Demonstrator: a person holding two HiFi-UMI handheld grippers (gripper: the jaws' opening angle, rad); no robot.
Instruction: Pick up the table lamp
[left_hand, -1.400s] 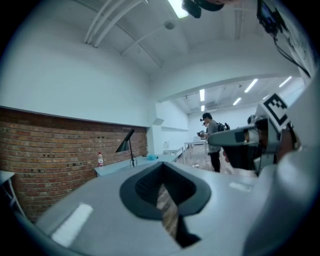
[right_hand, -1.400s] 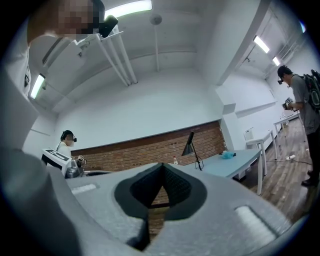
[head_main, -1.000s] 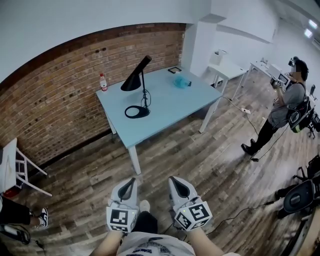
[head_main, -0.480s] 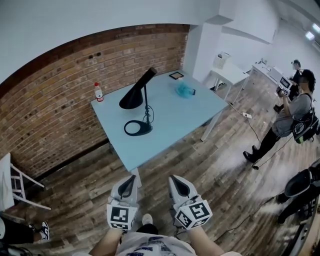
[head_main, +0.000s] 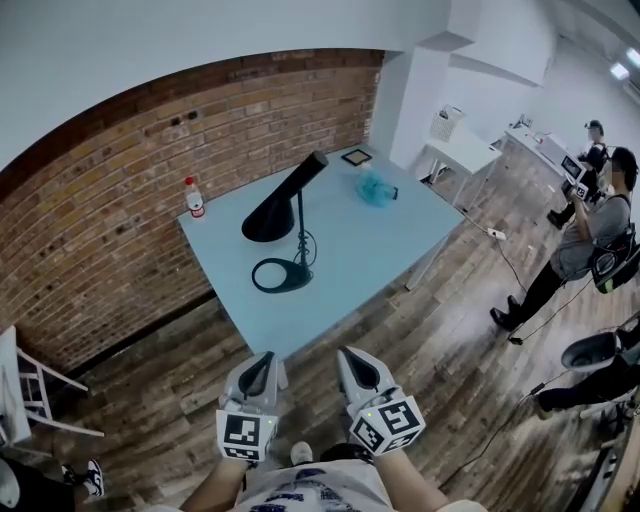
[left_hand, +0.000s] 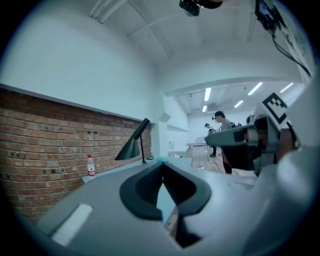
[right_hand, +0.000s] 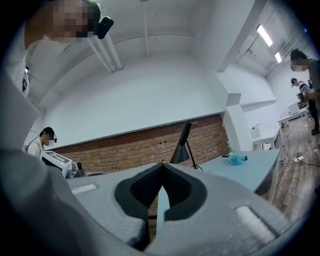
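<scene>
A black table lamp (head_main: 290, 205) with a cone shade and ring base stands on the light-blue table (head_main: 350, 250), near its left side. My left gripper (head_main: 266, 358) and right gripper (head_main: 350, 356) hang side by side over the wooden floor, short of the table's near corner and well apart from the lamp. Both are shut and hold nothing. The left gripper view shows the lamp (left_hand: 134, 145) far off beyond the closed tips (left_hand: 162, 165). In the right gripper view the lamp (right_hand: 182, 145) stands above the closed tips (right_hand: 162, 164).
A water bottle (head_main: 193, 198) stands at the table's far left corner; a blue crumpled thing (head_main: 376, 187) and a small black frame (head_main: 356, 157) lie at the far right. A brick wall (head_main: 120, 190) runs behind. A white chair (head_main: 25, 400) stands left; a person (head_main: 590, 240) stands right.
The table and lamp have come nearer in the head view and sit lower in the picture. Both grippers keep their places in the view and stay shut.
</scene>
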